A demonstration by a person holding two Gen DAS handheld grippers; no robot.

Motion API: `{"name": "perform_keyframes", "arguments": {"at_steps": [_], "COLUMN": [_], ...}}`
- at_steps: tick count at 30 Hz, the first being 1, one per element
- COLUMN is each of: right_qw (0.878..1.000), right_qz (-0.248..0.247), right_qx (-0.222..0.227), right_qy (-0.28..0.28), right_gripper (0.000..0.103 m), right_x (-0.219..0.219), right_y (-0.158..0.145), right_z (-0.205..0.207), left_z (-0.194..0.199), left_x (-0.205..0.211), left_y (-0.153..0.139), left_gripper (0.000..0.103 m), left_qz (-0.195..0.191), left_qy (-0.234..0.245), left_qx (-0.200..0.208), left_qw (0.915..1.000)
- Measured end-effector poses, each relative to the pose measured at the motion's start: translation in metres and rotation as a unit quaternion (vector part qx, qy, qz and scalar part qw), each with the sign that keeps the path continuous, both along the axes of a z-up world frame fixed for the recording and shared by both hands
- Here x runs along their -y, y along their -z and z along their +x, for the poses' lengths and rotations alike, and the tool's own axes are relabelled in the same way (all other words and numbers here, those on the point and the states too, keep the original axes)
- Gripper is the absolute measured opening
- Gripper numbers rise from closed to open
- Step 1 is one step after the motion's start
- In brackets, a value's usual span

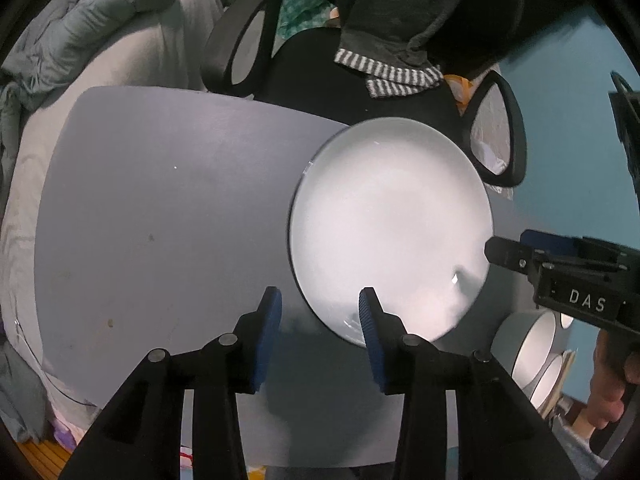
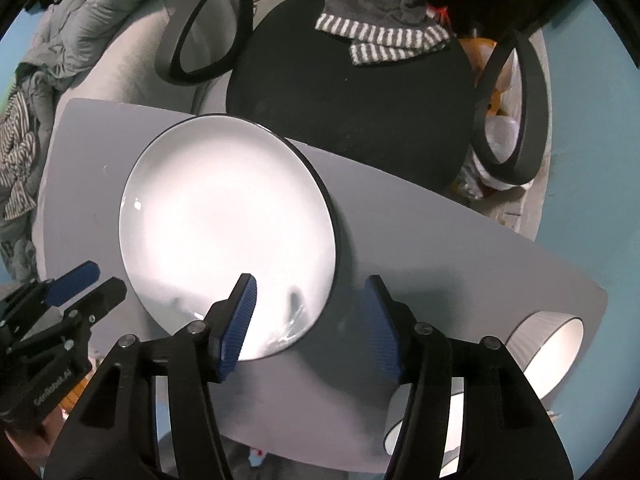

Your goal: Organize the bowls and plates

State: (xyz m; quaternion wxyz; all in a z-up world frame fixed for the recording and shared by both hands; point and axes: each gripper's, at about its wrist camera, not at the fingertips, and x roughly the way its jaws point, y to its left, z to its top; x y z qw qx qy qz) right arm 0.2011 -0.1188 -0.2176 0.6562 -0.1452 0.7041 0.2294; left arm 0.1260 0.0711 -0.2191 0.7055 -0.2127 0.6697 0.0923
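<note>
Your left gripper (image 1: 320, 312) hung wide open and empty, its right pad over the white plate's (image 1: 390, 224) seven-o'clock rim. Your right gripper (image 2: 310, 304) gaped empty too. The plate lay flat on the grey table (image 2: 440, 248), with two bowls (image 2: 548, 352) at four o'clock.

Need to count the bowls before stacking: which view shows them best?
Right wrist view: two bowls lie at the table's right edge, interiors visible, one partly behind the tool. Left wrist view shows them squeezed at the frame's edge.
</note>
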Motion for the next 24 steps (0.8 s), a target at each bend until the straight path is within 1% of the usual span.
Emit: {"name": "perform_keyframes", "arguments": {"at_steps": [3, 6, 8, 10, 17, 18, 21, 24], "right_qw": [1.0, 1.0, 1.0, 1.0, 0.999, 0.999, 0.998, 0.997], "right_qz": [0.002, 0.003, 0.0, -0.005, -0.005, -0.004, 0.0, 0.001], "right_qx": [0.006, 0.013, 0.017, 0.021, 0.036, 0.037, 0.039, 0.046], "right_qy": [0.002, 0.006, 0.008, 0.013, 0.036, 0.04, 0.053, 0.068], "right_gripper": [0.057, 0.059, 0.059, 0.059, 0.059, 0.059, 0.059, 0.059], "right_x": [0.009, 0.021, 0.029, 0.04, 0.082, 0.087, 0.103, 0.119], "right_y": [-0.005, -0.011, -0.016, -0.02, -0.037, -0.039, -0.045, -0.051], "right_z": [-0.004, -0.011, -0.014, -0.018, -0.031, -0.032, -0.036, -0.039], "left_z": [-0.004, -0.009, -0.01, -0.012, -0.017, -0.017, -0.018, -0.017], "left_x": [0.011, 0.024, 0.032, 0.041, 0.071, 0.076, 0.086, 0.095], "left_y": [-0.006, -0.012, -0.015, -0.02, -0.039, -0.04, -0.045, -0.049], "left_gripper": [0.044, 0.045, 0.047, 0.052, 0.055, 0.058, 0.059, 0.059], "left_qz": [0.001, 0.001, -0.001, -0.006, -0.003, -0.006, -0.02, -0.02], "left_qy": [0.012, 0.025, 0.033, 0.039, 0.073, 0.078, 0.086, 0.098], "left_qx": [0.004, 0.008, 0.009, 0.014, 0.031, 0.032, 0.034, 0.037], "left_qw": [0.9999, 0.9996, 0.9994, 0.9991, 0.9969, 0.9964, 0.9955, 0.9943]}}
